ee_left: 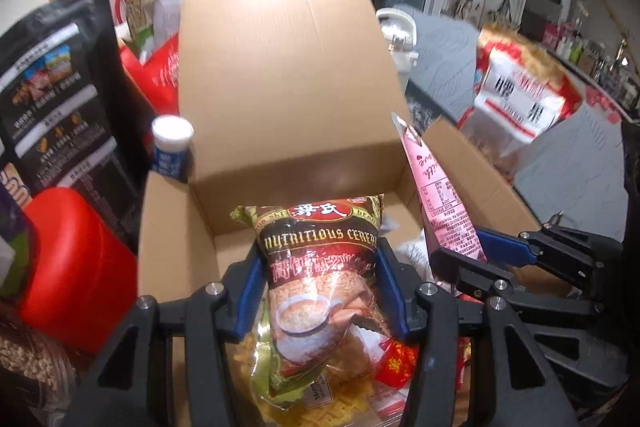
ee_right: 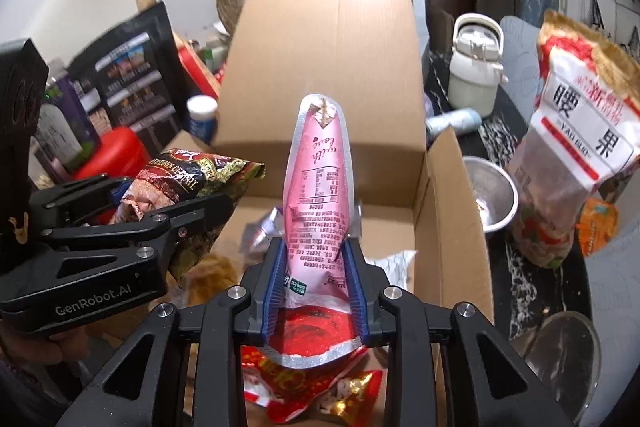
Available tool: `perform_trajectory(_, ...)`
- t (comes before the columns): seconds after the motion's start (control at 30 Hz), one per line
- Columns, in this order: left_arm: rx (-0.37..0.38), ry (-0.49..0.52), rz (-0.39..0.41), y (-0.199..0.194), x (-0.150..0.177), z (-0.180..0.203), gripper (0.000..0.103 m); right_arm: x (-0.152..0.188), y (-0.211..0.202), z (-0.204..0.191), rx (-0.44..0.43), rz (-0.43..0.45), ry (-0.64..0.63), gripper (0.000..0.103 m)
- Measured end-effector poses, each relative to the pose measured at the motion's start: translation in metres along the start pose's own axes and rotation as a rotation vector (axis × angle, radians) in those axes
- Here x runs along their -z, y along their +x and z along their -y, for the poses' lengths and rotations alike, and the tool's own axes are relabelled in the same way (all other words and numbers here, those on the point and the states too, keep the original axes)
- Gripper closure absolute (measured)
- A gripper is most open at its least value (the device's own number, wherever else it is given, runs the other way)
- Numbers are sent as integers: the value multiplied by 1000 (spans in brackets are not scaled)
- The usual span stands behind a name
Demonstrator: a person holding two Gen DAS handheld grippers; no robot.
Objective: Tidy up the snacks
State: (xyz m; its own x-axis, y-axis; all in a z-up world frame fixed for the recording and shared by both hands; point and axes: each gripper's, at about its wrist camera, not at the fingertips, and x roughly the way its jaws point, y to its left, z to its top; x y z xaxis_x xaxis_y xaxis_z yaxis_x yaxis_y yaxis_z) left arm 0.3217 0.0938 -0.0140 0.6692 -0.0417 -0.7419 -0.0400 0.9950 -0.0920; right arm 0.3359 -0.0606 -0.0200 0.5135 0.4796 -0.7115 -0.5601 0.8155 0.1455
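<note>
- The left gripper (ee_left: 320, 267) had its jaws squeezed on a cereal bag (ee_left: 320, 275) — the bag stood up between the blue pads, over the near part of the cardboard box (ee_left: 280, 75).
- The right gripper (ee_right: 316, 279) had its jaws pressed tight on a pink packet (ee_right: 316, 187), which pointed toward 12 o'clock, above the open box (ee_right: 328, 75).
- In the right wrist view the cereal bag (ee_right: 192, 179) was at 9 o'clock from the pink packet, a little apart.
- More snack wrappers (ee_right: 304, 383) lay in the box, under the pink packet.
- A big nut bag (ee_right: 576, 147) stood outside the box at 3 o'clock, with a metal bowl (ee_right: 490, 195) between them.
- A red tub (ee_left: 76, 267) sat at 9 o'clock in the left wrist view.
</note>
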Motion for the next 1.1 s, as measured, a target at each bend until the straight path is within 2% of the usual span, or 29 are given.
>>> perform_trajectory(0.2, -33, 8, -62, 18, 12, 4, 52, 11, 17, 2, 46, -54, -4, 64)
perform_trajectory(0.43, -48, -12, -108, 30, 17, 1, 51, 19, 23, -1, 87, -75, -34, 61)
perform_trajectory(0.5, -43, -21, -116, 30, 17, -1, 50, 20, 23, -3, 89, -85, -46, 53)
perform_trajectory(0.53, -45, -22, -120, 31, 15, -1, 50, 20, 22, -4, 84, -87, -47, 52)
perform_trajectory(0.6, -53, -17, -111, 30, 13, 0, 45, 20, 20, -8, 80, -85, -54, 46)
perform_trajectory(0.63, -70, -9, -95, 28, 12, 1, 39, 19, 18, -10, 82, -84, -58, 42)
perform_trajectory(0.67, -87, -1, -79, 25, 12, 1, 28, 19, 16, -11, 83, -81, -60, 40)
perform_trajectory(0.73, -102, 7, -58, 18, 11, 2, 12, 19, 12, -13, 95, -77, -67, 40)
perform_trajectory(0.93, -131, -5, -33, -4, 8, 1, 10, 14, -6, -13, 123, -57, -53, 37)
perform_trajectory(1.1, -142, -9, 19, -34, 7, 3, 10, 7, -28, -17, 144, -20, -48, 35)
